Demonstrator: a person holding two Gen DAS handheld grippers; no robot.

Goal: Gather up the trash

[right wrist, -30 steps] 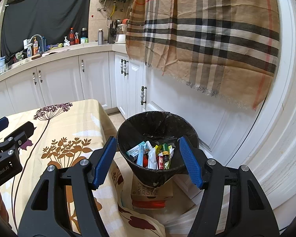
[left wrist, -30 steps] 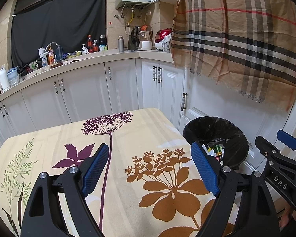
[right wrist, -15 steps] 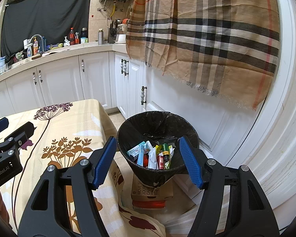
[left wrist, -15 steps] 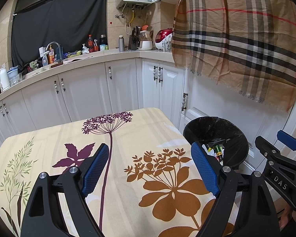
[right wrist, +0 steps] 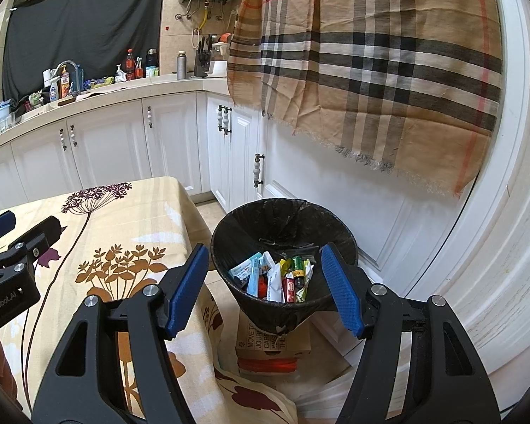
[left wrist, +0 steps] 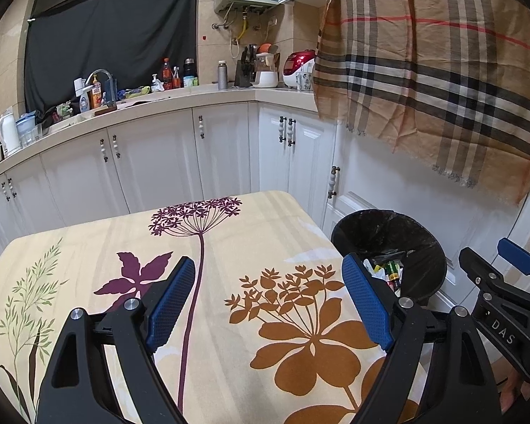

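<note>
My left gripper hangs over the flower-print tablecloth, blue pads spread wide with nothing between them — beyond the table's right edge stands a black-lined trash bin, wrappers inside, and my right gripper beside it.

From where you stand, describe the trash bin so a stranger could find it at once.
Start at the table with the floral cloth, then look just past its right edge, toward the white cabinets under the hanging plaid fabric. There sits the trash bin, perched on a cardboard box. It is the only round thing with a black liner, holding colourful wrappers.
</note>
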